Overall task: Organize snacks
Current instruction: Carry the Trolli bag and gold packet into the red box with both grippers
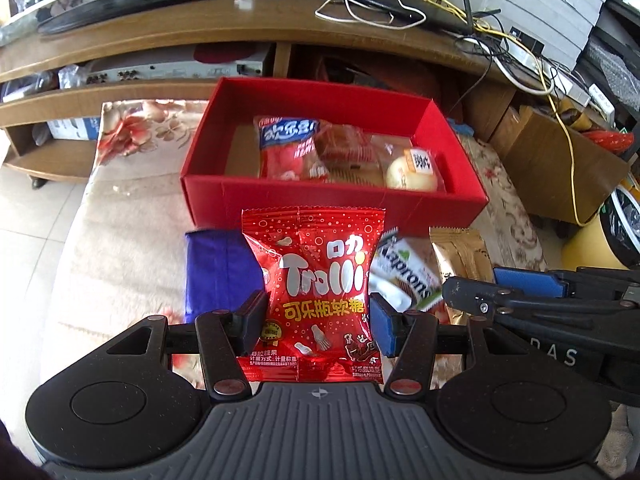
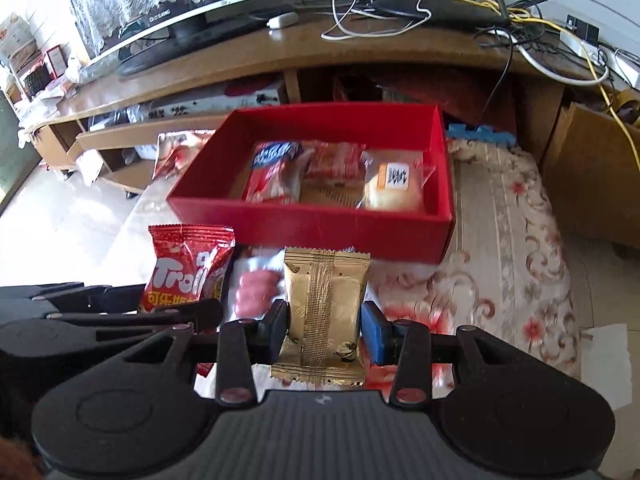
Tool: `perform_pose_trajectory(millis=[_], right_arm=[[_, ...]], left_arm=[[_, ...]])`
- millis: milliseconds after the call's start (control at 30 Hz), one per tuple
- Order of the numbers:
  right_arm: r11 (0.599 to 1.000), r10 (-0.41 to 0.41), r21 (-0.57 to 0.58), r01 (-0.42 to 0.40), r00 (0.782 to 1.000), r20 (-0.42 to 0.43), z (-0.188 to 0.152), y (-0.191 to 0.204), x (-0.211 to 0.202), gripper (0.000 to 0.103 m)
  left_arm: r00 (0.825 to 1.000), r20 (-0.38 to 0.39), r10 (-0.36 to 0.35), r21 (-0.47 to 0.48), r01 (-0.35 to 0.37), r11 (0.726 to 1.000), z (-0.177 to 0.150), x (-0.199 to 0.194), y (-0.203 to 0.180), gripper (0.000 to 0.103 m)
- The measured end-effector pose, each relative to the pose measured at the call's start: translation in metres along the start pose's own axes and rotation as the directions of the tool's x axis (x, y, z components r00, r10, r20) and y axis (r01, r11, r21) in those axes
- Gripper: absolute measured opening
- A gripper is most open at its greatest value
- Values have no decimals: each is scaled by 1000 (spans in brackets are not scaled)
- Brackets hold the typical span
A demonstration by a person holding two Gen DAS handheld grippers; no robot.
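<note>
My left gripper (image 1: 318, 320) is shut on a red Trolli gummy bag (image 1: 316, 280), held upright in front of the red box (image 1: 320, 200). My right gripper (image 2: 325, 328) is shut on a gold snack packet (image 2: 326, 312), also in front of the red box (image 2: 312, 228). The box holds a red-and-blue packet (image 1: 286, 148), a red wrapped cake (image 1: 344, 148) and a bun in clear wrap (image 1: 412, 168). A white Kaprons packet (image 1: 404, 276) and a blue packet (image 1: 216, 268) lie on the cloth below. The Trolli bag (image 2: 188, 268) and a white packet with pink contents (image 2: 256, 288) show in the right wrist view.
The box sits on a floral cloth (image 2: 504, 240) over a low surface. Behind it stands a wooden TV stand (image 1: 240, 28) with a monitor, cables and a router. A cardboard box (image 1: 560, 168) and a yellow bin (image 1: 592, 240) are at the right. Tiled floor lies at the left.
</note>
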State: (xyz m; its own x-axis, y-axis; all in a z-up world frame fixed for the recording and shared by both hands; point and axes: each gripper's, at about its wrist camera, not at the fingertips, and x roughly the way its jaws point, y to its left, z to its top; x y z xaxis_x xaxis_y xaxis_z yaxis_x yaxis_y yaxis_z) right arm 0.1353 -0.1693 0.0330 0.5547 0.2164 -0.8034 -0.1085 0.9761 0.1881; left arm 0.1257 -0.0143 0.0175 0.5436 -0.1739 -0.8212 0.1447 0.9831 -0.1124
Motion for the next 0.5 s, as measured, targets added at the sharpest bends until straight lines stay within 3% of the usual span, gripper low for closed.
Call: perform_pose_trajectory(millis=[500], right_arm=[[1000,-12,24,11,999,47,52,-11,15,39]], left_arm=[[999,47,23,4,-23,1000,47,13,-3,60]])
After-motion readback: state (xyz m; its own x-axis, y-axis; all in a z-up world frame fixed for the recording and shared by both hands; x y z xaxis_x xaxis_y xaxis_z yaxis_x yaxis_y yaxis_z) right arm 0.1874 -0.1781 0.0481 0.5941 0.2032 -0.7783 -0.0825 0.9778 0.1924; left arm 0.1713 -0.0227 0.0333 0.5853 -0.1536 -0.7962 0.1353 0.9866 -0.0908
